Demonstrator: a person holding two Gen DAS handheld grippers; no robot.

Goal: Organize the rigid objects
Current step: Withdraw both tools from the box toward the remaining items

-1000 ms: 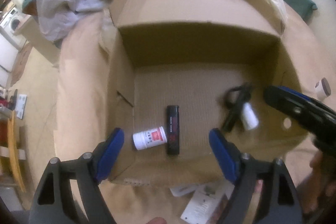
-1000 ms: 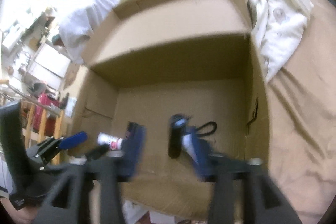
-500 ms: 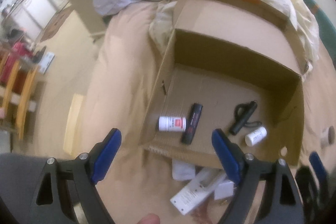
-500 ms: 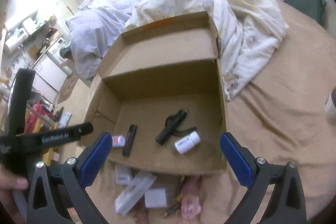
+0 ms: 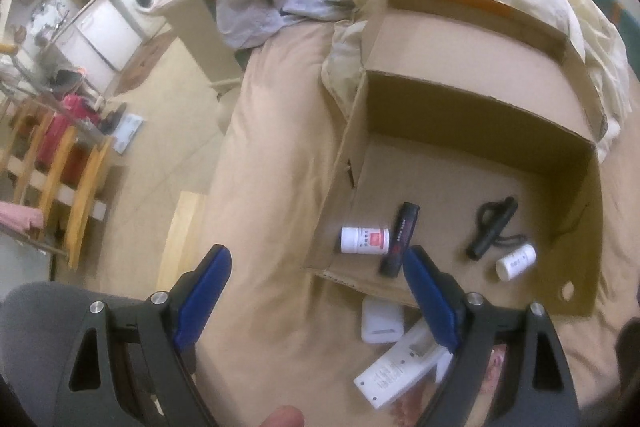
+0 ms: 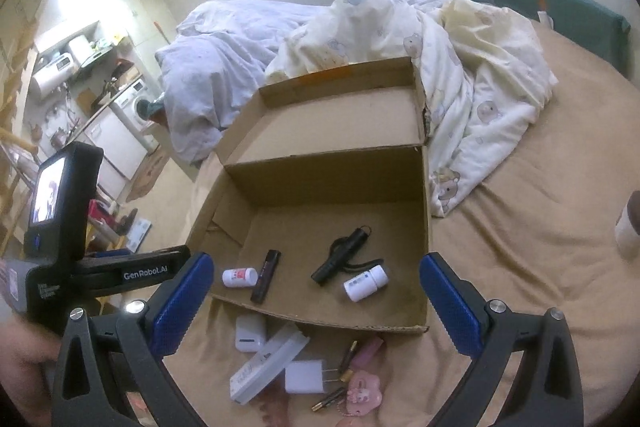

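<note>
Both tools had drawn back from the cardboard box (image 6: 424, 235) since a second earlier, when the right tool (image 6: 312, 301) was down inside it beside the black flashlight (image 6: 340, 257). The small white bottle (image 6: 366, 282) now lay on the box floor just beside that flashlight, apart from the red-labelled bottle (image 6: 239, 277) and black tube (image 6: 265, 281). The right tool stood wide and empty; the left tool (image 5: 316, 291) too was wide, holding nothing. That drop looked finished. On the bed before the box waited a white charger (image 6: 303, 375), a white case (image 6: 250, 334), a long white device (image 6: 268, 363) and a pink keychain (image 6: 362, 389), likely next.
</note>
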